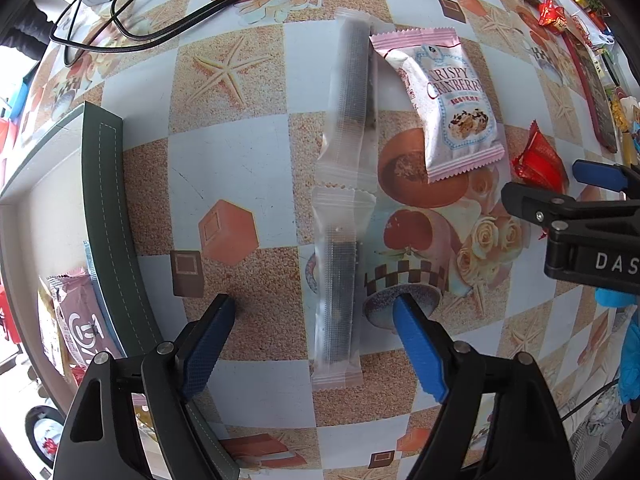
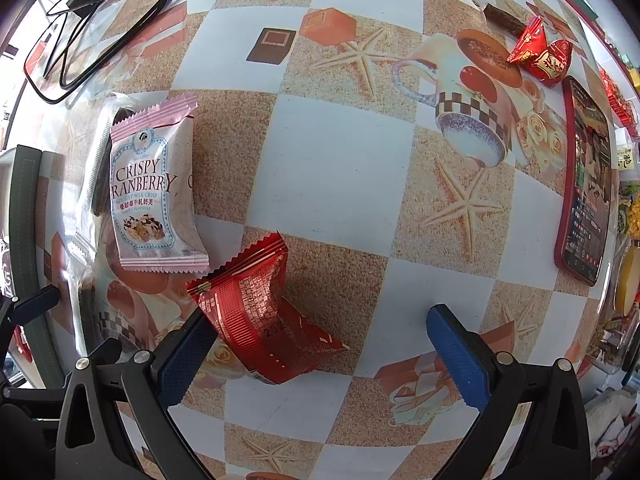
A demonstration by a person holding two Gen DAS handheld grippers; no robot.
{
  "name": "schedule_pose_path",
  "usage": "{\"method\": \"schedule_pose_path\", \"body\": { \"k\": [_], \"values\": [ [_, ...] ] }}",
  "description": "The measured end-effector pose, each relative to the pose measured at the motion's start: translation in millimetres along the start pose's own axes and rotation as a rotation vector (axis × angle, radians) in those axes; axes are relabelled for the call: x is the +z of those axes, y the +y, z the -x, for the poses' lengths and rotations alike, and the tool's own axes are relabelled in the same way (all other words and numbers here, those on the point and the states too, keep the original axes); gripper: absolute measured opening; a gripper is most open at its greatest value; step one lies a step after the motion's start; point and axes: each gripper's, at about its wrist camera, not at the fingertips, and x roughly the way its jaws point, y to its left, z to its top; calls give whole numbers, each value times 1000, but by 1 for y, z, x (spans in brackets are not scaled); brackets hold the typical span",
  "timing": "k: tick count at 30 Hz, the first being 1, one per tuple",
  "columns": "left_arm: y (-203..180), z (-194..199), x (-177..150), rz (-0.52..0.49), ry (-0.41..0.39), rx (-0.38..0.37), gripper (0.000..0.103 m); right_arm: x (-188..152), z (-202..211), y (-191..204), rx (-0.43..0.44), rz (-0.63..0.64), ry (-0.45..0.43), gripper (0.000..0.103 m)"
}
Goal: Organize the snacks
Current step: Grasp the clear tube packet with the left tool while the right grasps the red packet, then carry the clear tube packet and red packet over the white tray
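Note:
Looking straight down in the left wrist view, my left gripper (image 1: 314,304) is open over a clear-wrapped dark stick snack (image 1: 336,312). The stick lies on the table between the fingers, and neither pad touches it. A second such stick (image 1: 348,92) lies beyond it, beside a pink Crispy Cranberry packet (image 1: 452,104). My right gripper (image 2: 320,316) is open too. A crumpled red packet (image 2: 260,312) lies between its fingers, close against the left pad (image 2: 188,356). The pink packet (image 2: 152,188) lies just above the red one. A dark green box (image 1: 108,220) at the left holds several snacks.
A patterned tablecloth (image 2: 340,168) covers the table. Black cables (image 1: 120,20) lie at the far left. A phone in a red case (image 2: 584,184) and two red candies (image 2: 540,52) sit at the right. More snacks crowd the right edge.

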Motion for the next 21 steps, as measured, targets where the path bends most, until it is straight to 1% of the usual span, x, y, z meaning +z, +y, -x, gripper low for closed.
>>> {"method": "schedule_pose_path", "body": {
  "k": [4,6,8,11,12,13,14,15,16,17,18,19,21],
  "values": [
    [-5,0,1,-6,2,1,86,0,3,0,-2,-9,-4,103],
    [-10,-1,1,-15,4,6,89,-1,4,5,-6,-3,-13,103],
    [-14,-2,1,-19,5,10,90,-2,6,12,-7,8,-14,102],
    [-19,-2,0,-25,4,11,88,-4,11,21,-6,22,-26,92],
    [-21,-1,0,-30,-1,12,84,-4,13,23,-6,29,-31,86],
    [-23,0,-1,-39,-8,12,81,-5,16,25,-6,36,-35,76],
    [-27,3,-2,-49,-15,11,74,-5,19,28,-5,42,-41,70],
    [-31,5,-3,-62,-23,8,64,-5,21,29,-5,45,-45,56],
    [-34,9,-4,-74,-29,4,58,-5,24,31,-5,46,-50,34],
    [-37,11,-4,-84,-36,-1,42,-4,26,31,0,41,-49,25],
    [-39,13,-5,-92,-40,-8,22,-4,26,31,15,28,-41,26],
    [-40,14,-5,-99,-36,-22,17,-5,27,29,35,10,-38,26],
    [-39,16,-6,-90,-34,-61,16,-10,28,24,92,-39,-29,26]
  ]
}}
